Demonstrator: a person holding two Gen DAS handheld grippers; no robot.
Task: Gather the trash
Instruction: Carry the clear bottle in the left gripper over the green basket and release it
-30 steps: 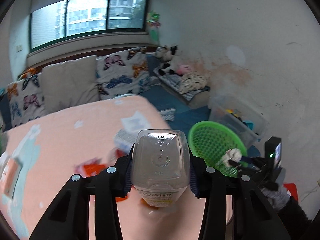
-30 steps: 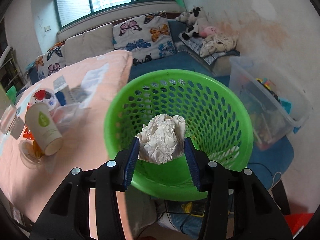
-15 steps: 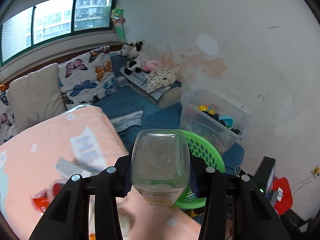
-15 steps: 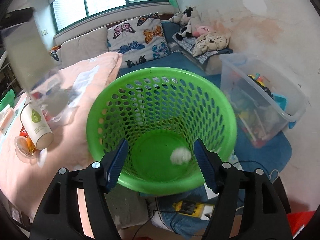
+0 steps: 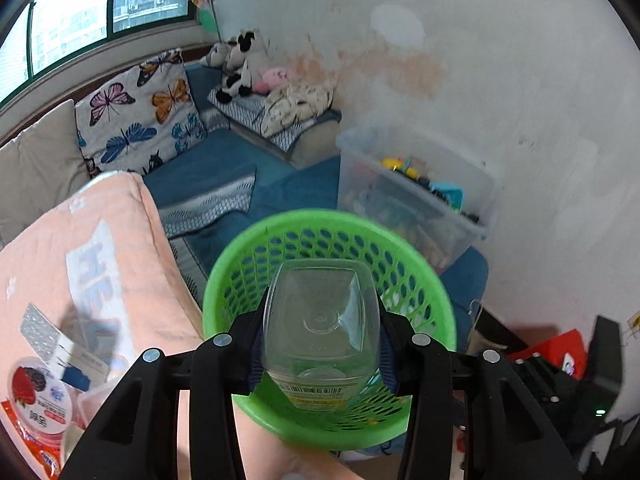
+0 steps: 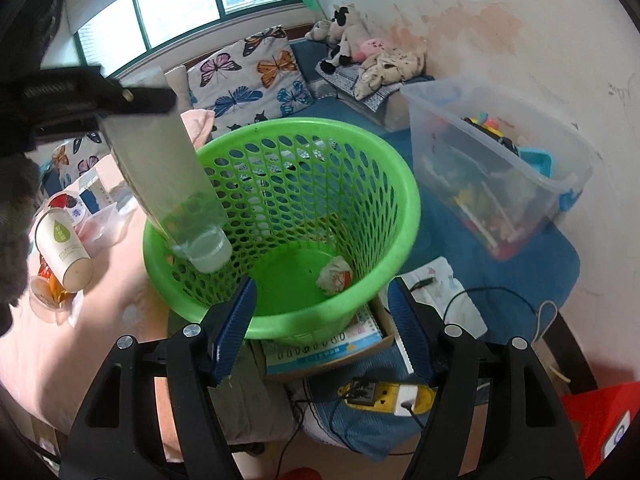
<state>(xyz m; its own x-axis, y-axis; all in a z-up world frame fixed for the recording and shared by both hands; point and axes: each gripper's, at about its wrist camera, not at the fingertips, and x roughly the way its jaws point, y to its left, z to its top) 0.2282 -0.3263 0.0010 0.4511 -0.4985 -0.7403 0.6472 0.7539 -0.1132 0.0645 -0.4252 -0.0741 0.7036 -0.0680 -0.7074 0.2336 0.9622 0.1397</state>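
My left gripper [image 5: 320, 330] is shut on a clear plastic bottle [image 5: 320, 300], which shows base-first in the left wrist view, right over the green mesh basket [image 5: 224, 280]. From the right wrist view the bottle [image 6: 168, 176] hangs neck-down above the basket's left rim [image 6: 404, 200]. A crumpled paper ball [image 6: 334, 274] lies on the basket's floor. In front of the basket's near rim my right gripper [image 6: 322, 320] stands open, with nothing between its blue pads [image 6: 236, 320].
A paper cup [image 6: 64, 240], a yogurt tub [image 5: 36, 392] and wrappers lie on the pink bedcover at left. A clear bin of toys [image 6: 500, 152] stands right of the basket. A booklet [image 6: 328, 348], a power strip [image 6: 384, 394] and cables lie below it.
My right gripper opened and the paper ball fell onto the basket's floor. My left gripper carried the bottle from over the bed to above the basket.
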